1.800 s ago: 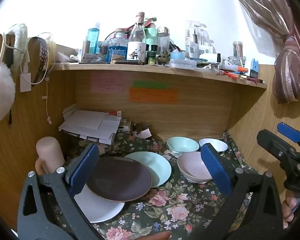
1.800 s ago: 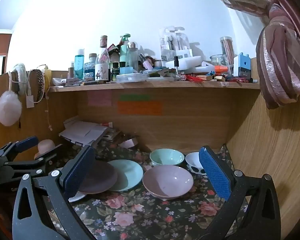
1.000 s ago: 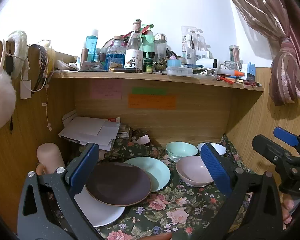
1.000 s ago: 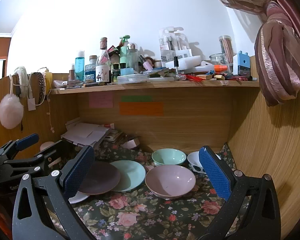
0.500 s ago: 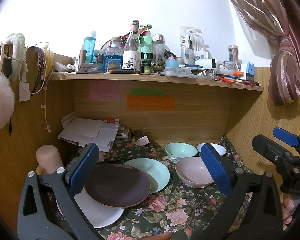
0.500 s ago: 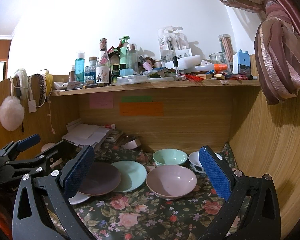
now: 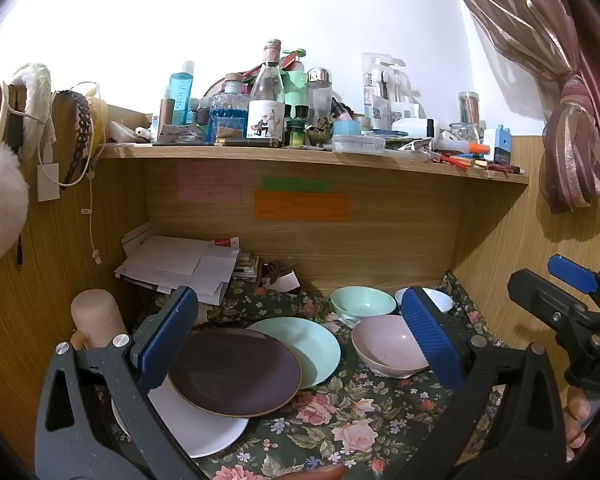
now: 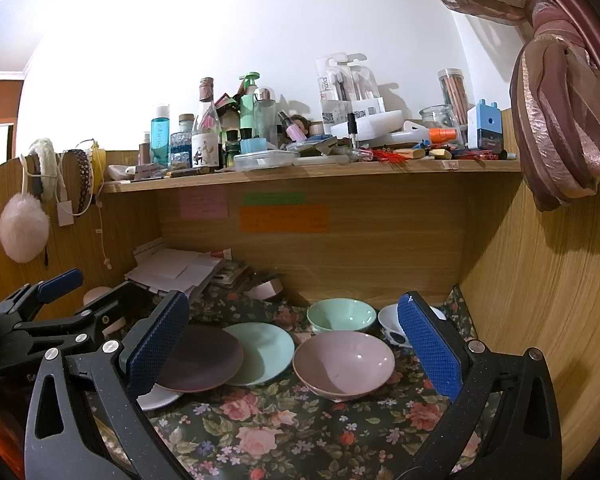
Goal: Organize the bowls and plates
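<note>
Three plates overlap on the floral cloth: a dark purple plate (image 7: 236,372) (image 8: 200,360) lies over a white plate (image 7: 196,428) (image 8: 156,398) and a mint plate (image 7: 312,344) (image 8: 264,348). To their right sit a pink bowl (image 7: 388,344) (image 8: 344,360), a mint bowl (image 7: 362,304) (image 8: 340,314) and a white bowl (image 7: 440,300) (image 8: 390,320). My left gripper (image 7: 296,332) (image 8: 84,296) hovers open in front of the plates. My right gripper (image 8: 292,340) (image 7: 540,280) hovers open in front of the pink bowl. Neither holds anything.
A paper stack (image 7: 176,264) and a beige cylinder (image 7: 96,320) crowd the back left. A low shelf (image 7: 300,156) loaded with bottles overhangs the nook. Wooden walls (image 8: 540,300) close in both sides. Floral cloth (image 8: 300,432) covers the desk front.
Both views have drawn back and risen slightly from the dishes. The plates and bowls have not moved, and both grippers stay open.
</note>
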A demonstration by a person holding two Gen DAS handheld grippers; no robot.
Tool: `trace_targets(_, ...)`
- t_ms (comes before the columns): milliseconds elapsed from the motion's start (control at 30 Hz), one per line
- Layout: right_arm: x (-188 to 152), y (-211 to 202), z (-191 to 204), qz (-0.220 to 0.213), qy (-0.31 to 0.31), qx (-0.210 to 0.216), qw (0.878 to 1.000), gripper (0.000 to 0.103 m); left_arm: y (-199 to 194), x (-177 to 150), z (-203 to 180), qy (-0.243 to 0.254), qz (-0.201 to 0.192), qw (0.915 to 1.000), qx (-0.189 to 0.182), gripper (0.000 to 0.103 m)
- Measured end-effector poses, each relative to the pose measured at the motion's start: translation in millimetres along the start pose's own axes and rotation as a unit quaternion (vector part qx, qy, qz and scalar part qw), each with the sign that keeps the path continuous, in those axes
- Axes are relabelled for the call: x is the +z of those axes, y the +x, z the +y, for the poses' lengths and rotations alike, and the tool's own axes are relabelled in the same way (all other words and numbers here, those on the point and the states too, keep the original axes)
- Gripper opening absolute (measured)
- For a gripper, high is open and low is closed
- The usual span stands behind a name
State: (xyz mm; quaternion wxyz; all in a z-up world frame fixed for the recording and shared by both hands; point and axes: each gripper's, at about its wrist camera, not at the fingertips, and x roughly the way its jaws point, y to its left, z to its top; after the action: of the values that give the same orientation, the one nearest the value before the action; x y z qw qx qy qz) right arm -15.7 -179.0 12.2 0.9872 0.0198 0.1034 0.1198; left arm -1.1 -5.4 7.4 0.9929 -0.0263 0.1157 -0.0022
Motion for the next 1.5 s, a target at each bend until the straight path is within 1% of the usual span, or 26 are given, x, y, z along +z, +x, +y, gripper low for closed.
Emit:
trace_targets(767,0.6,1.5,-2.0,-0.001,0.006,0.001,1.0,0.103,0.9,-1.4,-5.7,0.007,-0.005,1.0,-0.003,0.103)
trace_targets(1100,-0.7,3.8,-2.9,-0.001,0.012,0.001,1.0,0.103,3.3,-1.9,-9.5,0.008,-0.001,1.0,-0.002,0.103)
trace_targets(1300,-3.6,9.9,-4.5,0.005,0.015,-0.001,1.0,0.103,13.0,-4.9,-1.2,-0.003,0.013,0.9999,-0.006,0.103)
trace_targets(1433,-7.6,23.2,-4.1,0.02,0.016,0.001,1.0,0.103,25.9,-10.6,8.2,-0.014,0.036,0.9992,-0.008,0.103)
trace_targets(1500,-10.2,31.5,-2.4,0.029,0.015,0.003,0.999,0.103,34.5,-14.9,15.1,-0.021,0.05,0.9985,-0.004,0.103)
